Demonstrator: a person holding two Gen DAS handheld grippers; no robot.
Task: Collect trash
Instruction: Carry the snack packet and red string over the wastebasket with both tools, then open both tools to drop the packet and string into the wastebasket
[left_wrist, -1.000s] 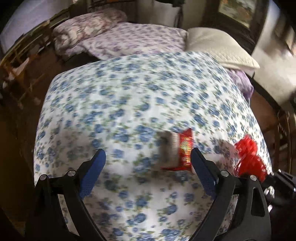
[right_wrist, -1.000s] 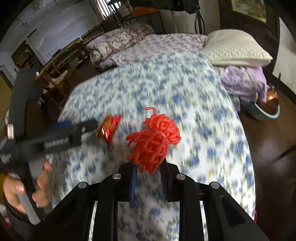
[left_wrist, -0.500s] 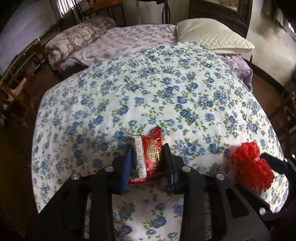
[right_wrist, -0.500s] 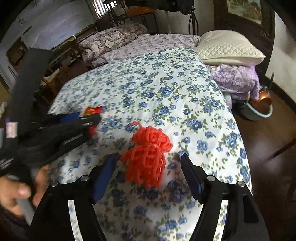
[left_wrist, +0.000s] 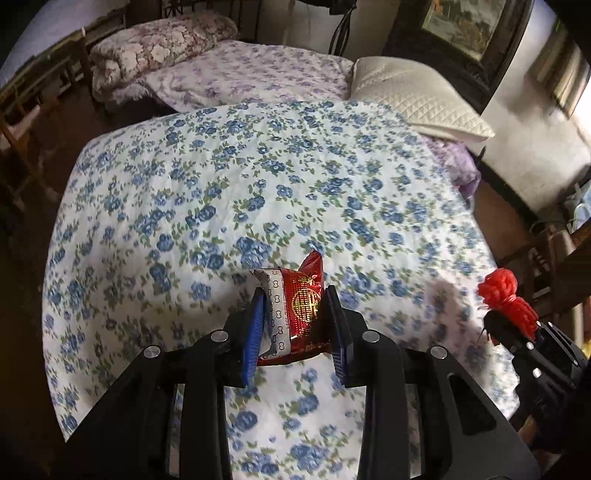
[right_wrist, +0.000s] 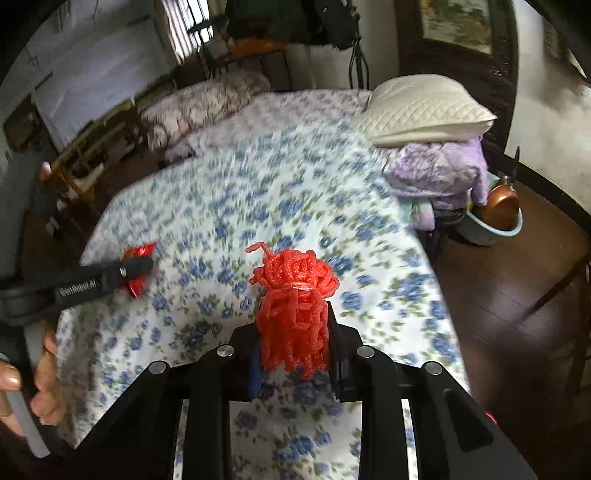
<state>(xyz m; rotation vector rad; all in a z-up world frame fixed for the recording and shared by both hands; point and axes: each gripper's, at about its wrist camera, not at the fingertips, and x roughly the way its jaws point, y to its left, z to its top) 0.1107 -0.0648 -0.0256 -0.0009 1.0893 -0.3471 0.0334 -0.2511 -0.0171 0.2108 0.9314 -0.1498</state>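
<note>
My left gripper (left_wrist: 295, 306) is shut on a red snack wrapper (left_wrist: 297, 314) with gold print and a white patterned edge, held just above the blue-flowered bedspread (left_wrist: 258, 192). My right gripper (right_wrist: 295, 332) is shut on a bunched orange-red foam net (right_wrist: 293, 306), also held above the bedspread (right_wrist: 258, 192). The net shows at the right edge of the left wrist view (left_wrist: 508, 302). The left gripper (right_wrist: 136, 266) with the wrapper (right_wrist: 138, 254) shows at the left of the right wrist view.
A cream pillow (right_wrist: 424, 107) lies on a purple folded quilt (right_wrist: 439, 170) at the bed's far right. A basin with a copper pot (right_wrist: 495, 218) stands on the dark wood floor right of the bed. A second bed with floral bedding (left_wrist: 166, 48) lies behind. Wooden chairs (left_wrist: 22, 110) stand at left.
My left gripper closed on the wrapper and lifted it. My right gripper opened half a second ago, then shut again on the foam net and raised it.
</note>
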